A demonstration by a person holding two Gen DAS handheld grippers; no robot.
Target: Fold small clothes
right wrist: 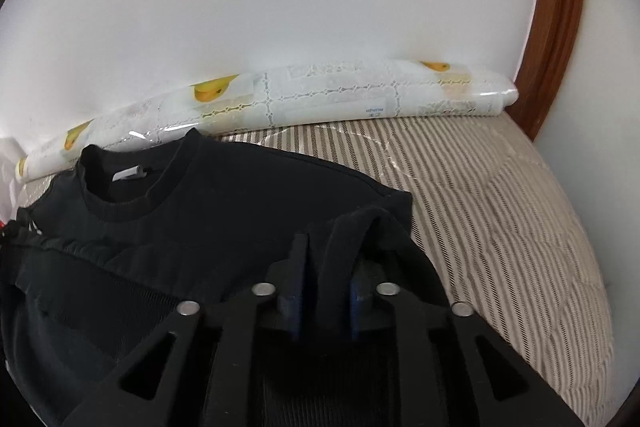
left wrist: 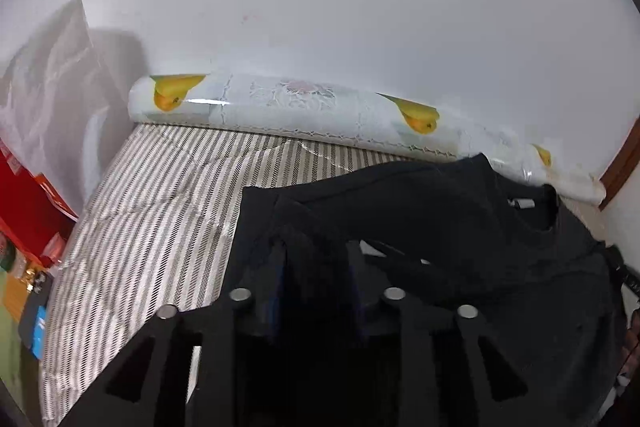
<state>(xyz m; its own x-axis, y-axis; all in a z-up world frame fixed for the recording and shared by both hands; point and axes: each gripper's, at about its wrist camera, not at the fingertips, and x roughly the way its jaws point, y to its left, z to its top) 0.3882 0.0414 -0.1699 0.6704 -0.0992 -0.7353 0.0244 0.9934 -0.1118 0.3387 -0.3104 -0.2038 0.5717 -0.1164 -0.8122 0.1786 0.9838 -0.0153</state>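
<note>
While black shirt [right wrist: 224, 211] covers table, left gripper [left wrist: 320, 267] fingertips indistinct.

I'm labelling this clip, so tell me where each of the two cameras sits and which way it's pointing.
Left wrist: rides the left gripper, angled down across the striped surface toward the white wall; its two fingers straddle black fabric.
Right wrist: rides the right gripper, angled down likewise, wooden frame at right; its fingers flank a raised fold.
Shared: the black T-shirt with its collar, and the patterned roll against the wall.
</note>
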